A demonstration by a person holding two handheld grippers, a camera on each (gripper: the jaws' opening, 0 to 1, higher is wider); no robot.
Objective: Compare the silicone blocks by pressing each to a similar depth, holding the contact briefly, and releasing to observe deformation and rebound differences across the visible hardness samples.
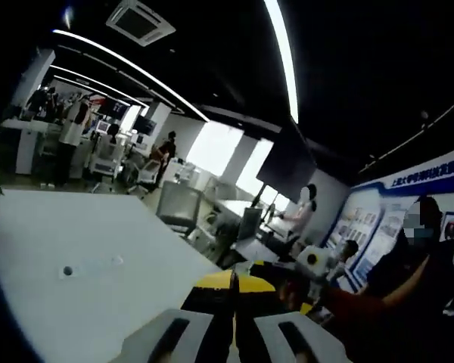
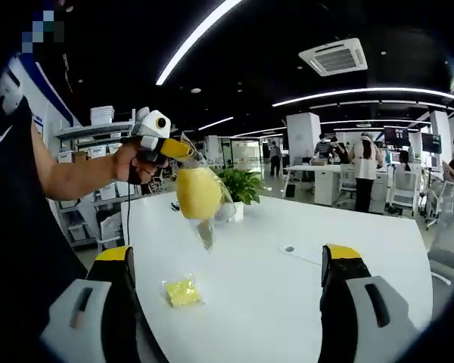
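Observation:
A yellow silicone block in a clear bag hangs in the air above the white table. My left gripper, held by a hand, is shut on the top of this bag. In the left gripper view its jaws stand close together with yellow tips, and the bag is hidden below them. A second, smaller yellow block in a bag lies flat on the table. My right gripper is open and wide, low over the table, with the lying block just inside its left jaw.
A potted plant stands on the table behind the hanging block. The tabletop has a small round hole, and this hole also shows in the left gripper view. A person's arm is at the right. Desks, chairs and people fill the office beyond.

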